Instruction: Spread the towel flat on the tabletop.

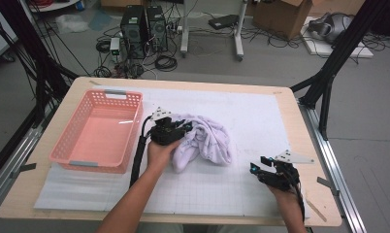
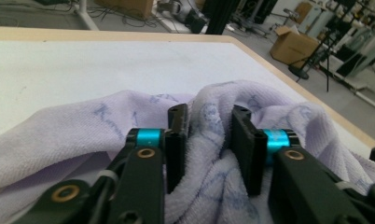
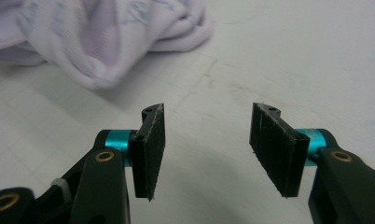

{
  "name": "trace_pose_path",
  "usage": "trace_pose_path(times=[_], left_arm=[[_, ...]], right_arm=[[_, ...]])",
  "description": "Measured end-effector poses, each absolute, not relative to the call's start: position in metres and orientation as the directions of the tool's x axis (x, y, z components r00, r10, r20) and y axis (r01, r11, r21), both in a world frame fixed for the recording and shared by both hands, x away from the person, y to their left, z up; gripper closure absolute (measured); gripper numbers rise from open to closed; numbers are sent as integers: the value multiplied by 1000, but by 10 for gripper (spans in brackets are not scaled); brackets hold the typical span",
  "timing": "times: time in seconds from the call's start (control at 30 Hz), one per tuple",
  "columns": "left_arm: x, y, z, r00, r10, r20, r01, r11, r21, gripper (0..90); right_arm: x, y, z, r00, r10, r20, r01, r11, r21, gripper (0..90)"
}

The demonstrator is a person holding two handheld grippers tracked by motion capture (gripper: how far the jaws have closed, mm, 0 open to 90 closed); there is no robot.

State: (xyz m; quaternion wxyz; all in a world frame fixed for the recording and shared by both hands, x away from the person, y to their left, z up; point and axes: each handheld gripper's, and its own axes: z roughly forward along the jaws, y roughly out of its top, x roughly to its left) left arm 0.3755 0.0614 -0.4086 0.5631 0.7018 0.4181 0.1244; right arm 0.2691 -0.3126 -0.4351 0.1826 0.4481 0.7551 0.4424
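Note:
A crumpled pale lilac towel (image 1: 208, 141) lies bunched on the white mat in the middle of the table. My left gripper (image 1: 182, 128) is pushed into its left side. In the left gripper view a fold of the towel (image 2: 209, 154) fills the gap between the jaws (image 2: 209, 116) and touches both pads. My right gripper (image 1: 257, 165) hovers low over the mat at the front right, apart from the towel. Its jaws (image 3: 206, 112) stand open with nothing between them, and the towel (image 3: 106, 37) lies ahead to the left.
A pink plastic basket (image 1: 62, 141) with nothing in it stands on the table's left side, close to my left forearm. The white gridded mat (image 1: 261, 116) covers most of the wooden table (image 1: 314, 194). Black frame legs, cables and boxes stand on the floor beyond.

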Motion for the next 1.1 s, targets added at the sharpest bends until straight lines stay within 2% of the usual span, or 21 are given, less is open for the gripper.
trace_pose_path(times=[0.07,0.1,0.13,0.17,0.2,0.23,0.5,0.63,0.7,0.73,0.77,0.93,1.0,1.1], left_arm=[[374,61,-409,635,723,-273,459,-68,886,545],[373,61,-410,648,718,-256,459,-99,883,543],[373,62,-411,665,705,-247,456,-122,882,571],[372,63,-411,678,697,-234,453,-145,879,659],[371,64,-411,679,698,-227,455,-158,876,708],[371,65,-410,683,693,-232,460,-162,873,734],[363,74,-410,695,690,-202,452,-201,869,757],[361,80,-412,682,699,-218,465,-184,866,760],[360,83,-413,676,703,-222,468,-176,866,761],[359,85,-414,676,700,-229,472,-174,864,761],[359,86,-414,678,700,-225,469,-177,865,761],[359,90,-413,671,706,-227,465,-161,871,762],[360,89,-413,671,706,-226,465,-163,870,762],[363,87,-416,655,723,-220,460,-150,875,762]], right_arm=[[273,-303,-435,-569,814,115,502,233,833,417],[275,-298,-434,-582,806,111,497,244,833,413],[278,-293,-434,-593,798,108,494,254,832,411],[281,-289,-433,-604,791,103,488,264,832,413],[285,-286,-432,-611,786,96,483,274,832,417],[289,-282,-430,-613,785,93,481,277,832,419],[346,-252,-420,-628,772,103,493,291,820,451],[380,-228,-427,-661,735,152,544,331,771,449],[391,-220,-432,-685,705,184,568,359,740,620],[396,-217,-431,-701,687,191,572,381,726,781],[399,-217,-426,-713,679,175,561,403,723,803],[429,-232,-383,-640,756,137,527,302,795,812],[443,-234,-369,-590,804,76,504,293,813,810],[462,-236,-357,-487,872,39,489,235,840,810]])
